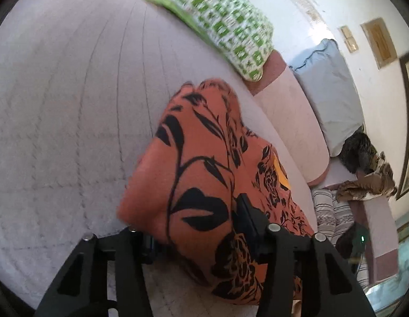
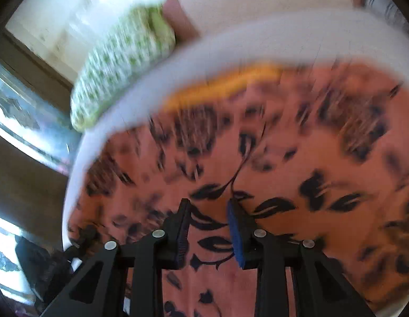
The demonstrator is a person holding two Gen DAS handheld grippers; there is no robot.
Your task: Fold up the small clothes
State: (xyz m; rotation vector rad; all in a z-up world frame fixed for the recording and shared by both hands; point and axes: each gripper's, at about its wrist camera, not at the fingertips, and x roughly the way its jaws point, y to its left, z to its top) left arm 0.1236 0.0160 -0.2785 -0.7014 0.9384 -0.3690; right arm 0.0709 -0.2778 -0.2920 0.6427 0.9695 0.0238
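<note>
Folding is under way but clearly not finished. Taking the orange floral garment (image 1: 201, 158) as the landmark, it lies bunched on the pale quilted bed cover (image 1: 67, 105), with one portion doubled up into a rounded hump rather than a flat, squared packet. A strip of yellow lining or label (image 1: 281, 171) peeks out along its far right edge, which suggests the layers are not yet aligned.

The left gripper (image 1: 196, 235) sits at the garment's near end. Its jaws stand apart with cloth heaped between and over them; the left finger is mostly buried under fabric, so I cannot tell whether the pads actually press on the cloth or merely straddle it.

The right gripper (image 2: 208, 227) hangs over the middle of the same garment. This view is heavily smeared, but its two fingers are visibly separated, with the printed cloth seen through the gap and nothing pinched between the blue pads (image 2: 234, 235); it reads as open and carrying nothing.

Beyond the garment, a green-and-white patterned cushion (image 1: 220, 23) rests at the far edge of the bed cover, and a light blue pillow (image 1: 328, 89) lies further off to the right.

Judging from this, at most a rough first fold exists. Flattening the hump, squaring the edges and making the remaining folds are left.
</note>
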